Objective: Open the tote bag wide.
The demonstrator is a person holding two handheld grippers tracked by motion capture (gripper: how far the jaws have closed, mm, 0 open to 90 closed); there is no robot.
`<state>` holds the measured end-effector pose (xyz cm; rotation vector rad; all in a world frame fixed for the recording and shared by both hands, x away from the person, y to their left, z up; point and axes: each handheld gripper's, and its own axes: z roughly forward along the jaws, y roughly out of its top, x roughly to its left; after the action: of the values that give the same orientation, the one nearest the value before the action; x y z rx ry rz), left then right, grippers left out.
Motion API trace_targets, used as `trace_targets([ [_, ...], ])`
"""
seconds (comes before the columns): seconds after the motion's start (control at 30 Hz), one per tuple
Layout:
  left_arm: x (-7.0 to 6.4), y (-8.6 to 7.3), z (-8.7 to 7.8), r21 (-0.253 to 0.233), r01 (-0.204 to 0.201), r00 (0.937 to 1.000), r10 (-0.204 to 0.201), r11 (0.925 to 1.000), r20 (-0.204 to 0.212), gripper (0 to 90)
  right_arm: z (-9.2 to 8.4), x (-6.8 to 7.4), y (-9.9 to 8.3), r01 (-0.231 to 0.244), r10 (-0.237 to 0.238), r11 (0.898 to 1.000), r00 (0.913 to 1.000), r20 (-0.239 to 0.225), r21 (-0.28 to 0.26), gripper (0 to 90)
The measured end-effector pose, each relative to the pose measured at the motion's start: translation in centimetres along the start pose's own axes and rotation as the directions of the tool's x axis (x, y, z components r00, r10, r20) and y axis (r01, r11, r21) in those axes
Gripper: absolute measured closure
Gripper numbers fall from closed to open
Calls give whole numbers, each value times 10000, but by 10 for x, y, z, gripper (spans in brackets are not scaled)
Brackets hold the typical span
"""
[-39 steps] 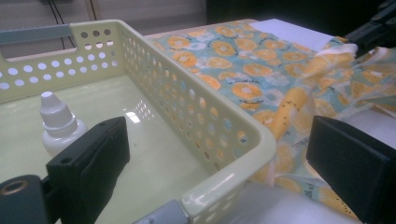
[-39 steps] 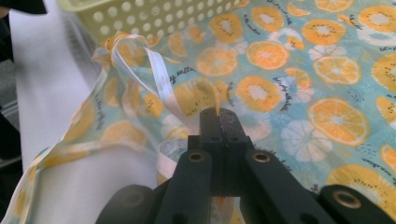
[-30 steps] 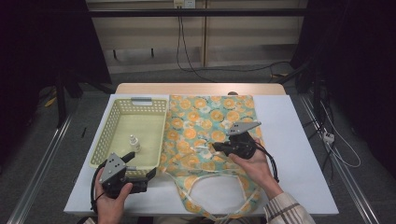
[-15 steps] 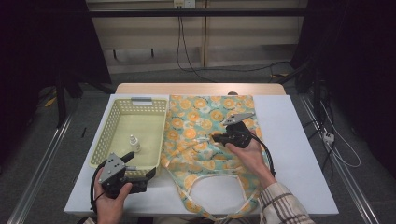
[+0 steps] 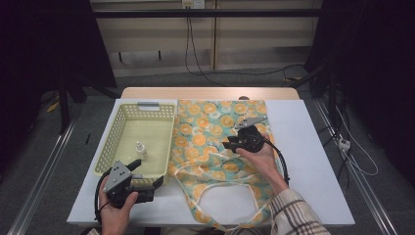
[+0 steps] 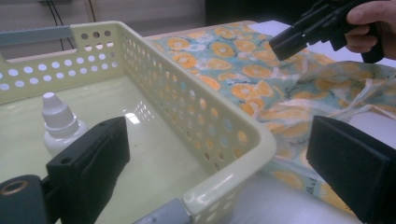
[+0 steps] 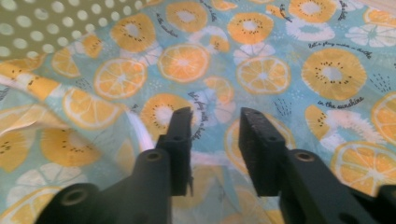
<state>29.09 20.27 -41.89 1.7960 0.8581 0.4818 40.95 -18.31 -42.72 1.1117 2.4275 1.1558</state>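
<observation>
High view: right hand-held gripper [image 5: 234, 143] over bag [image 5: 215, 127].

A white-topped table [image 5: 313, 166] with a wooden far edge stands on grey floor [image 5: 63, 161], beyond it a pale wall panel [image 5: 147, 34] hung with black cables [image 5: 193, 46], darkness flanking both sides.

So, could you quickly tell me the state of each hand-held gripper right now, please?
Left hand-held gripper: open, jaws astride the basket corner, holding nothing.
Right hand-held gripper: part open above the tote bag, holding nothing.

Dropper bottle [image 5: 141, 150] inside yellow basket [image 5: 113, 145]
</observation>
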Motion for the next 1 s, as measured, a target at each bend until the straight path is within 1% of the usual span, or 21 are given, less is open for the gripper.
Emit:
trace_targets([
  [0.03, 0, 0, 0, -16, -47, 10000, 47, 10000, -16, 57, -2, 1, 1, 38, -38, 10000, 10000, -52, -35, 593],
  [0.1, 1, 0, 0, 20, -73, 10000, 73, 10000, -35, 57, -9, 5, 2, 87, -90, 9999, 9998, -155, -147, 572],
  [0.17, 1, 0, -1, 20, -19, 10000, 19, 10000, -60, 57, -17, 11, -1, 187, -196, 9996, 9990, -390, -231, 498],
  [0.2, 1, 0, -1, 30, -34, 10000, 34, 10000, -65, 57, -17, 11, -1, 187, -196, 9996, 9990, -390, -231, 498],
  [0.3, 1, 0, -1, 45, -33, 10000, 33, 10000, -54, 57, -23, 16, -9, 316, -318, 9995, 9988, -385, -52, 430],
  [0.37, 0, 0, -1, 24, -23, 10000, 24, 10000, -29, 57, -27, 19, -13, 390, -386, 9991, 9988, -307, 136, 413],
  [0.47, 1, 0, -1, 33, -37, 10000, 38, 10000, -78, 57, -33, 24, -20, 541, -536, 9984, 9982, -255, 188, 367],
  [0.5, 1, 0, -1, 39, -19, 10000, 19, 10000, -86, 57, -35, 25, -21, 616, -609, 9978, 9978, -271, 255, 361],
  [0.53, 1, 0, -1, 48, 2, 10000, -2, 10000, -83, 57, -38, 29, -24, 710, -701, 9971, 9969, -369, 254, 333],
  [0.57, 1, 0, -1, 57, -27, 10000, 27, 10000, -95, 57, -38, 29, -24, 710, -701, 9971, 9969, -369, 254, 333],
  [0.6, 1, 0, -1, 46, -24, 10000, 24, 10000, -93, 58, -40, 30, -27, 747, -729, 9967, 9958, -553, 311, 320],
  [0.7, 1, -1, -1, 59, 41, 9999, -40, 10000, -110, 57, -41, 36, -34, 889, -846, 9949, 9927, -861, 479, 293],
  [0.77, 1, -1, -1, 78, -3, 9999, 4, 10000, -146, 57, -42, 41, -39, 970, -905, 9935, 9904, -1041, 591, 279],
  [0.83, 1, -1, -1, 23, 75, 9998, -74, 10000, -194, 58, -42, 46, -43, 1179, -1109, 9908, 9886, -1022, 657, 261],
  [0.93, 1, 0, 0, 53, 36, 9998, -35, 10000, -189, 58, -43, 49, -49, 1230, -1151, 9898, 9878, -1052, 720, 259],
  [0.97, 1, -1, 0, 76, 71, 9998, -70, 9999, -196, 57, -43, 51, -53, 1400, -1319, 9869, 9863, -995, 797, 272],
  [1.0, 2, 0, 0, 130, 21, 9998, -19, 9999, -189, 57, -43, 51, -53, 1400, -1319, 9869, 9863, -995, 797, 272],
])
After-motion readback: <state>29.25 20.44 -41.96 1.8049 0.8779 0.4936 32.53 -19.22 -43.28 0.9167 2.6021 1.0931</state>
